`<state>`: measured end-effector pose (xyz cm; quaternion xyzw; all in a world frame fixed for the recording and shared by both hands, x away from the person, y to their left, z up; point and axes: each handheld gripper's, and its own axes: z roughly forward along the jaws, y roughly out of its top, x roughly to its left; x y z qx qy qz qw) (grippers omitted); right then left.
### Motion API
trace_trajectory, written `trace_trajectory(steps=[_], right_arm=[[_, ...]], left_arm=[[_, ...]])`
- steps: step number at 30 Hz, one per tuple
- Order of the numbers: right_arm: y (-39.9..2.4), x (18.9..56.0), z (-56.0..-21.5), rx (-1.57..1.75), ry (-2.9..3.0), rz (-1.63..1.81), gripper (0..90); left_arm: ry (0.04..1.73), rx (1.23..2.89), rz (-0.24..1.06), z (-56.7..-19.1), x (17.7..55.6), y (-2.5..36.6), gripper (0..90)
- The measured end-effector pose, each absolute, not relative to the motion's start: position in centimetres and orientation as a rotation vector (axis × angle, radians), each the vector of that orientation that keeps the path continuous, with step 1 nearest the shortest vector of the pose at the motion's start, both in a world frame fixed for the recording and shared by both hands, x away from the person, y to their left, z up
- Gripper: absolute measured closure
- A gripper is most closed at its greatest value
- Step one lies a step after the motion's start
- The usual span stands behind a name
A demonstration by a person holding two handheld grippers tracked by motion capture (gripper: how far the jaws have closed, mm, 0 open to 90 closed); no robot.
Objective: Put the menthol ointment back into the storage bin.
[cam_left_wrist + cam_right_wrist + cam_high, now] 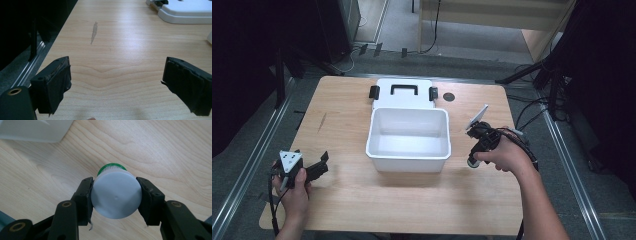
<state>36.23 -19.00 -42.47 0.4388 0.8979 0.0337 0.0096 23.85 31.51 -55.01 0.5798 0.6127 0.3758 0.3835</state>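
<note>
Right gripper (115,195) clamped on a white bottle with a green cap (115,193), lower centre of frame, over the wooden surface (162,152). Left gripper (115,85) gaping wide, holding nothing, lower left. Open white bin (408,139) dead centre.

The bottle (116,195) clamped in the right claw (115,200) is seen end-on in the right gripper view, so its body and any label are hidden behind its white base. In the high view it is too small to be identified. The white lid (186,11) and the box corner (209,38) are cut off by the left gripper view's edges.
</note>
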Motion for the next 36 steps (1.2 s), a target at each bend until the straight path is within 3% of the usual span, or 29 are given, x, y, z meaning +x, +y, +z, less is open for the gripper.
trace_trajectory(steps=[36], right_arm=[[-15.2,38.6,-34.9,1.273,2.831,0.096,51.7]], left_arm=[[1.563,1.477,0.955,-55.0,23.9,31.4,8.9]])
